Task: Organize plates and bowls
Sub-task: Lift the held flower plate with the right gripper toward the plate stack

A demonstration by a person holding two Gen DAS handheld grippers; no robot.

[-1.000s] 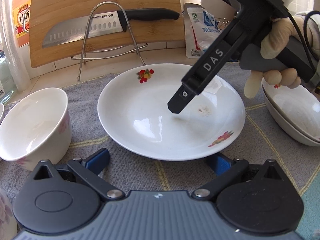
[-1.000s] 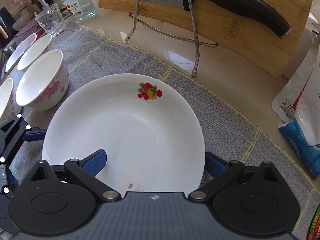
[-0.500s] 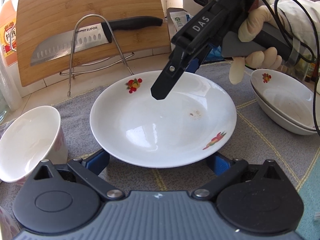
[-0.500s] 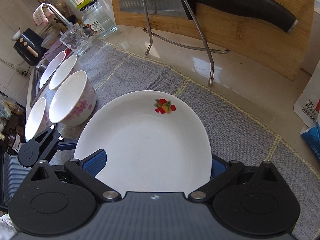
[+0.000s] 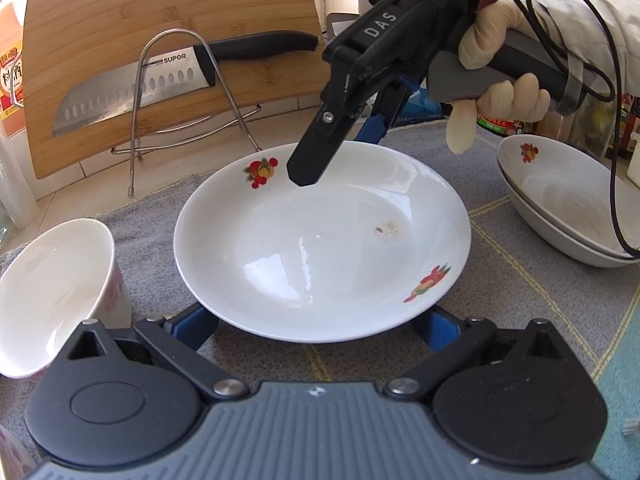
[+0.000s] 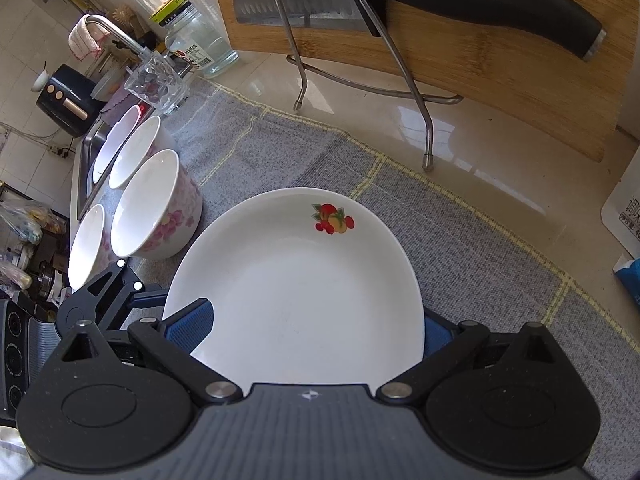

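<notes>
A white plate (image 5: 320, 240) with two fruit decals on its rim and a small brown smudge inside sits on the grey checked mat (image 5: 540, 292) covering the bench, between the spread blue fingers of both tools. The left hand-held gripper (image 5: 320, 324) is released, its fingers flanking the plate's near edge; the right hand-held gripper (image 6: 316, 326) is likewise released, one finger over the plate's rim and the other outside it, gripped by a gloved hand (image 5: 500, 76). Four white bowls (image 6: 154, 204) with pink flowers stand in a row to the left. Two stacked plates (image 5: 560, 208) rest to the right. One knife (image 5: 160, 84) hangs on a wire stand (image 5: 192, 96) against one cutting board (image 5: 160, 12).
</notes>
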